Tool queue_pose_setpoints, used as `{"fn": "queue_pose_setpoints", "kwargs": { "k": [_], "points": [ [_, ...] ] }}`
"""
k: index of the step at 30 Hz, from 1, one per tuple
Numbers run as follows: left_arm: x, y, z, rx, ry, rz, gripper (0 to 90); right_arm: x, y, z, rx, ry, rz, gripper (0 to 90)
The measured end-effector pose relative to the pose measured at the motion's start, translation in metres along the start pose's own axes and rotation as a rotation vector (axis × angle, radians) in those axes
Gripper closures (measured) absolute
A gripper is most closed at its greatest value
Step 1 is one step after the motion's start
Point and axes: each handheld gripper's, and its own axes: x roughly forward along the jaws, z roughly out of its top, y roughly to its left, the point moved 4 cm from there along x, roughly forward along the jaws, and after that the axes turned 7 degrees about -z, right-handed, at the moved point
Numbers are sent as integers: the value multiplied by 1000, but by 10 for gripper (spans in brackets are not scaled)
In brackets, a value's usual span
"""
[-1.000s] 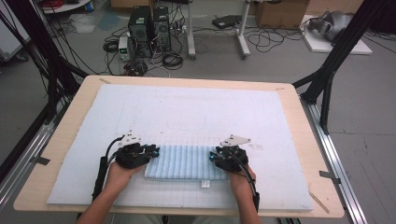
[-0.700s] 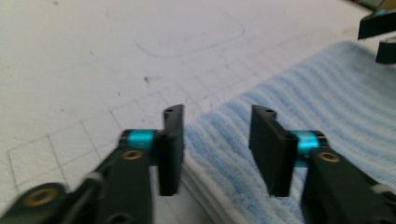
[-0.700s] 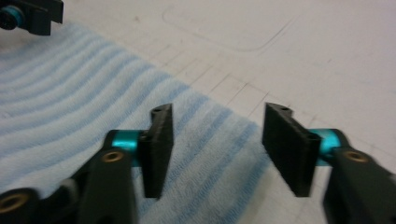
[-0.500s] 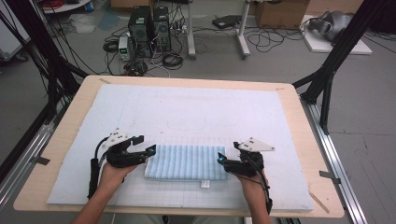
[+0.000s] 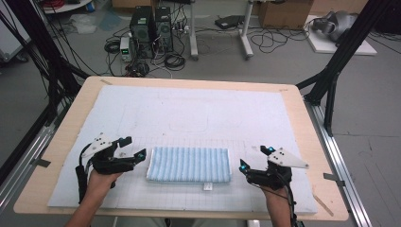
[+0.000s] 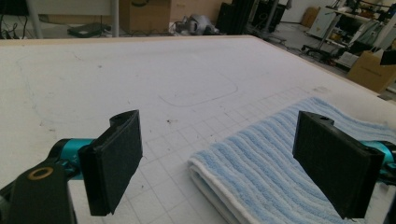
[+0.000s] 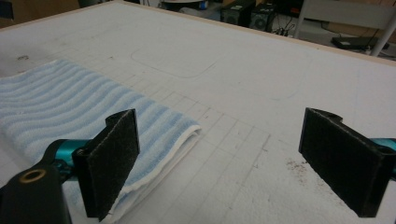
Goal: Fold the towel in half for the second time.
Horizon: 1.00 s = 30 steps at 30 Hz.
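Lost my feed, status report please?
Both claws, left and right, just opened, empty. Folded blue towel flat on mat between them. Nothing in the way.

Only obstacle on the white mat (image 5: 189, 113) is the folded blue striped towel (image 5: 189, 164), lying flat and low near the front edge — a gripper passes over it easily. Left gripper (image 5: 126, 150) sits just off its left end, right gripper (image 5: 255, 160) just off its right end, jaws wide with nothing between. The mat beyond the towel is bare — open passage to the far edge.
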Motion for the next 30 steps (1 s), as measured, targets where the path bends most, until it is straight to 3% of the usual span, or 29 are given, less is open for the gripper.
{"fn": "queue_pose_setpoints", "kwargs": {
  "k": [10, 30],
  "points": [
    [-11, 4, 6, 13, -24, 33, 171, -11, -13, 1, 18, -14, -27, 116],
    [-16, 7, 3, 15, -11, 47, 172, -4, -7, -4, 36, 18, -19, 115]
  ]
}}
